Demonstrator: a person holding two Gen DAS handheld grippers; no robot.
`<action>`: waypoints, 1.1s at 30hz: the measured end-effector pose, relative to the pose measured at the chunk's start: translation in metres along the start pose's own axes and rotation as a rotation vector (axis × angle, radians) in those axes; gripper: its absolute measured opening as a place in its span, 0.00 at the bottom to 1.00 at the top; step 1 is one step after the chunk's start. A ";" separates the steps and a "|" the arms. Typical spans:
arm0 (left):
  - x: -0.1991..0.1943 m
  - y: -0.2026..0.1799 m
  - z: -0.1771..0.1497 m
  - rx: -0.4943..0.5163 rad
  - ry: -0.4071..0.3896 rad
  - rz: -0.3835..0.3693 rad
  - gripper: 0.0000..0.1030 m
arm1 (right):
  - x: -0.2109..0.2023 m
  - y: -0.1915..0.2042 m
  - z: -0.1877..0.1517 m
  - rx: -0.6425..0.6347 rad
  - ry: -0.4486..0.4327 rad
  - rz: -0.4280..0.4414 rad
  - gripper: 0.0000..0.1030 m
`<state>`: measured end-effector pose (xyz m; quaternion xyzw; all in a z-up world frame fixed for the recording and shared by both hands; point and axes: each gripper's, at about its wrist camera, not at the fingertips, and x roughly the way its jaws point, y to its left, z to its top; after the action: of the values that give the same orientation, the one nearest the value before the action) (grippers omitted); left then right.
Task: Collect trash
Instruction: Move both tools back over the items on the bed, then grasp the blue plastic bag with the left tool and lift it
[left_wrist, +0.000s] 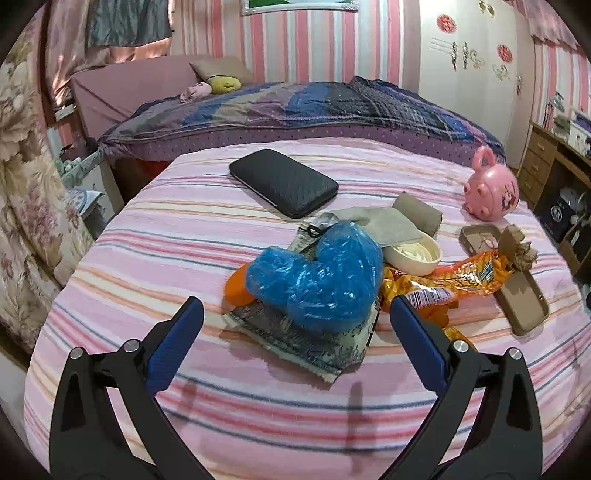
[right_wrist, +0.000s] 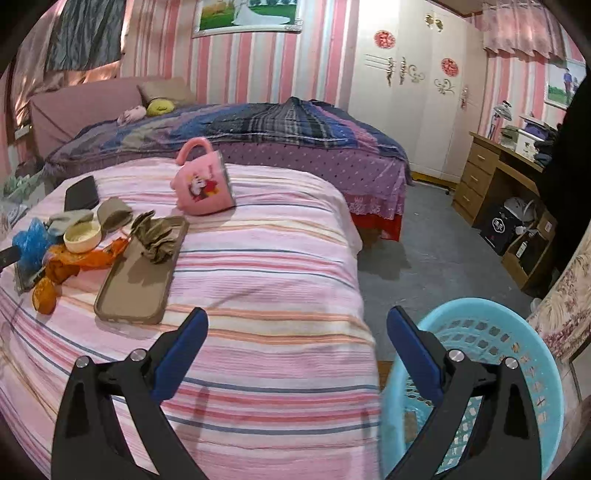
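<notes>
Left gripper (left_wrist: 295, 314): I am holding it with jaws apart, empty, just short of the crumpled blue plastic bag (left_wrist: 317, 273).
Right gripper (right_wrist: 297, 325): I am holding it spread, gripping nothing, over the striped pink cover's (right_wrist: 258, 258) edge.
Trash: it is lying heaped on the cover, the blue bag touching an orange snack wrapper (left_wrist: 458, 277).
Basket: a light blue laundry basket (right_wrist: 498, 332) is sitting beside the cover's edge.

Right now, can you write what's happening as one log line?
left gripper: open, facing blue bag | right gripper: open, empty, beside basket | trash on bed: not collected
</notes>
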<state>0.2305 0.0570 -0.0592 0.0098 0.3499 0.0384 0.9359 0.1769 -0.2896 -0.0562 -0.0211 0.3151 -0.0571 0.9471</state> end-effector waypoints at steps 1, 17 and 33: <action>0.004 -0.004 0.001 0.017 0.002 0.002 0.95 | 0.000 0.003 0.000 -0.008 -0.001 0.001 0.93; -0.025 0.000 0.000 0.065 -0.019 -0.043 0.24 | -0.009 0.057 0.007 -0.041 -0.015 0.093 0.93; -0.035 0.075 -0.027 0.005 0.006 0.123 0.24 | -0.017 0.160 0.000 -0.175 -0.002 0.254 0.92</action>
<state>0.1822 0.1285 -0.0533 0.0333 0.3515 0.0950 0.9308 0.1781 -0.1287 -0.0582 -0.0636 0.3181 0.0909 0.9416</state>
